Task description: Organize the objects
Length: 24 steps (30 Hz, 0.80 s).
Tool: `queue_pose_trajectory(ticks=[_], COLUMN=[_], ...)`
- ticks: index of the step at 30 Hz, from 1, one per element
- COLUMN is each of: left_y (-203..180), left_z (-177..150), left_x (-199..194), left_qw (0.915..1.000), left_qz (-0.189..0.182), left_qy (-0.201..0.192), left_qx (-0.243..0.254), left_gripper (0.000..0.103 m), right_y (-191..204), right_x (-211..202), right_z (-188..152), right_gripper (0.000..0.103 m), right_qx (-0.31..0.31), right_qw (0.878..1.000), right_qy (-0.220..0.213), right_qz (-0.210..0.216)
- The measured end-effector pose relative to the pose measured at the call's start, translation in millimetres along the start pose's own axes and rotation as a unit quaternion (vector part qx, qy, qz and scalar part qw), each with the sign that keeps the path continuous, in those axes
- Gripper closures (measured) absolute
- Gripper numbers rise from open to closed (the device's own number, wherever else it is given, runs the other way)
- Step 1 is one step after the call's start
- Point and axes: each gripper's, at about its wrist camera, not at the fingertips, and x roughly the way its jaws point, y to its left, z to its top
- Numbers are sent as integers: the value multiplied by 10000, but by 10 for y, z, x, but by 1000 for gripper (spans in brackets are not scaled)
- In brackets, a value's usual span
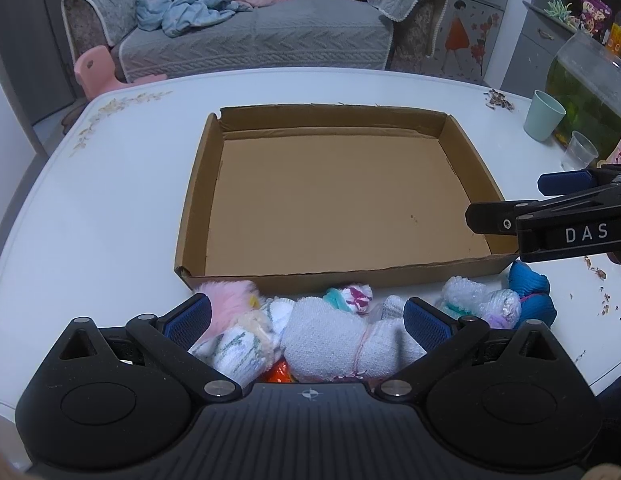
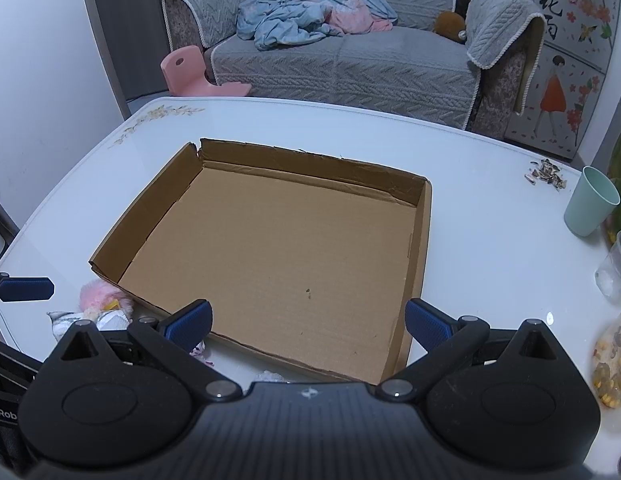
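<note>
Rolled socks and soft bundles sit in a row on the white table [image 1: 110, 208], just beside the near wall of the shallow brown cardboard tray [image 1: 334, 200], none inside it yet, so task looks unstarted. Left to right in the left wrist view: pink fluffy item [image 1: 230, 300], white-and-green striped sock roll [image 1: 238, 348], big white knitted sock bundle [image 1: 330, 344], small white roll with teal and magenta print [image 1: 350, 298], pale bubbly-textured roll [image 1: 470, 300], blue knitted roll [image 1: 530, 292]. Left gripper [image 1: 306, 320] jaws spread wide, holding nothing, and the white knitted bundle lies directly between and just under its blue pads, long axis running roughly left-right across the gap, i.e. along the closing line rather than across it. Right gripper [image 2: 306, 320] also spread open and empty; it hovers over the tray's near right corner, so the socks lie below and to its left, mostly hidden by its body. Left gripper is clearly nearer the pile; likely next move is closing on the white bundle, then lifting forward over the tray wall. Green plastic cup [image 1: 544, 116] and clear cup [image 1: 578, 156] stand well apart at far right. Risk: neighbouring rolls touch the bundle and may drag along.
</note>
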Motion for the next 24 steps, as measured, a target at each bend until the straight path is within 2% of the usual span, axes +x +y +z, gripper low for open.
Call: queue_pose_trajectory(ticks=[24], left_y=[172], left_z=[-29], left_x=[0], left_qw=[9999], left_qz=[-91], left_qy=[35], left_qx=[140], left_gripper=[0], right_y=[-78], right_x=[6], right_z=[6], right_gripper=[1], right_qx=[98], right_qw=[9999], right_qy=[93], right_qz=[-19])
